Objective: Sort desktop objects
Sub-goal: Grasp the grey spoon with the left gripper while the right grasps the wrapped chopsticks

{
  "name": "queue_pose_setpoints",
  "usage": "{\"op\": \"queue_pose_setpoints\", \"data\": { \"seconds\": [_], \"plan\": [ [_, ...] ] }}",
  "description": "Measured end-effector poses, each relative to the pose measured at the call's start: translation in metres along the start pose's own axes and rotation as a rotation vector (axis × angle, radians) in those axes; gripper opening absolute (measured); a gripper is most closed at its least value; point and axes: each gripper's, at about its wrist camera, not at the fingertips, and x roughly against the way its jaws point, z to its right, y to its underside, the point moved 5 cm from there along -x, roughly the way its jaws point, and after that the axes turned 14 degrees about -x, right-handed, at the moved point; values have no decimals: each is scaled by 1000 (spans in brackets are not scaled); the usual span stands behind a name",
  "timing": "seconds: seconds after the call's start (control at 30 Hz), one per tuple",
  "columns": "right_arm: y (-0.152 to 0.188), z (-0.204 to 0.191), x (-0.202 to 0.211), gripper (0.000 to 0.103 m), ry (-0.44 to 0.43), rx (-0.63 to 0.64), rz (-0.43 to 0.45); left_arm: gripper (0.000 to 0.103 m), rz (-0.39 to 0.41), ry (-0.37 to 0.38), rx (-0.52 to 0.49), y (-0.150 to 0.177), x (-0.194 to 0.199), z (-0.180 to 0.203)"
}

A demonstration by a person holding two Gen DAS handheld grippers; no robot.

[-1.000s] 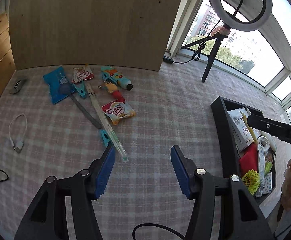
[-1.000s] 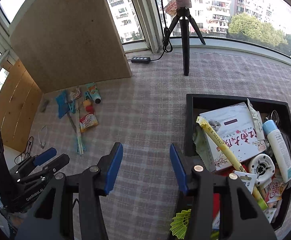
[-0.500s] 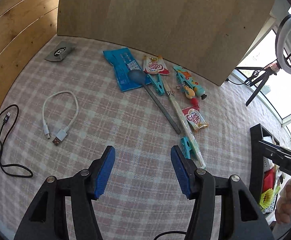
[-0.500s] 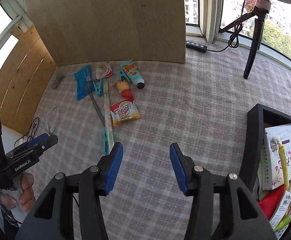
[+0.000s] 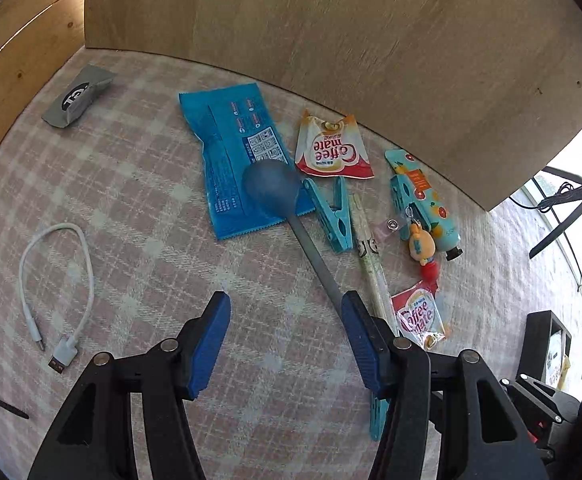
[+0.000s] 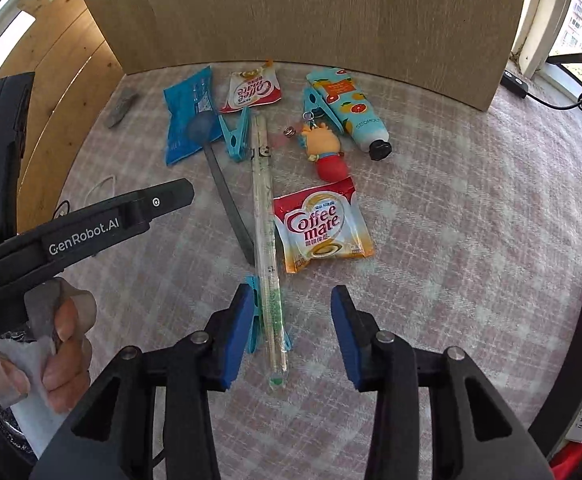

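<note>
Both claws hang spread and empty over the checked cloth (image 6: 471,208), and the trouble starts right under them. The right gripper (image 6: 288,334) has its left pad just over a teal clip (image 6: 256,320) that lies under the near end of the long wrapped chopsticks (image 6: 265,216); closing here could, I judge, catch clip and wrapper together, or lever the thin stick so that it rolls aside. The left gripper (image 5: 286,340) stands with its right pad almost on the grey handle of the blue spoon (image 5: 279,196). That handle is flat against the cloth, so a pinch may slip off it or bunch the fabric. Just beyond, the near Coffee mate sachet (image 6: 321,228) lies close beside the chopsticks, and a sweep at one may drag the other. Farther on, the spoon's bowl rests on the blue packet (image 5: 235,160), so lifting the packet first would tip the spoon. At the far end, the second clip (image 6: 235,136), far sachet (image 6: 253,88), doll keychain (image 6: 323,148) and hand cream tube (image 6: 351,114) crowd near the wooden board (image 6: 291,8). The black bin (image 5: 547,344) sits well apart at the right.
</note>
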Motion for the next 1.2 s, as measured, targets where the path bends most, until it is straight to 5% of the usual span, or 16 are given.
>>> {"op": "queue_pose_setpoints", "data": {
  "seconds": [0.4, 0.7, 1.03, 1.2],
  "plan": [
    [-12, -8, -29, 35, 22, -1, -44, 54, -38, -56, -24, -13, -23, 10],
    [-12, -1, -29, 18, 52, -8, -62, 28, -54, -212, -128, -6, -24, 15],
    [-5, -19, -27, 28, 68, 81, -40, 9, -48, -203, -113, 13, -15, 2],
    [-8, -36, -31, 27, 126, 137, -21, 7, -36, -205, -134, 22, -11, -2]
  ]
}}
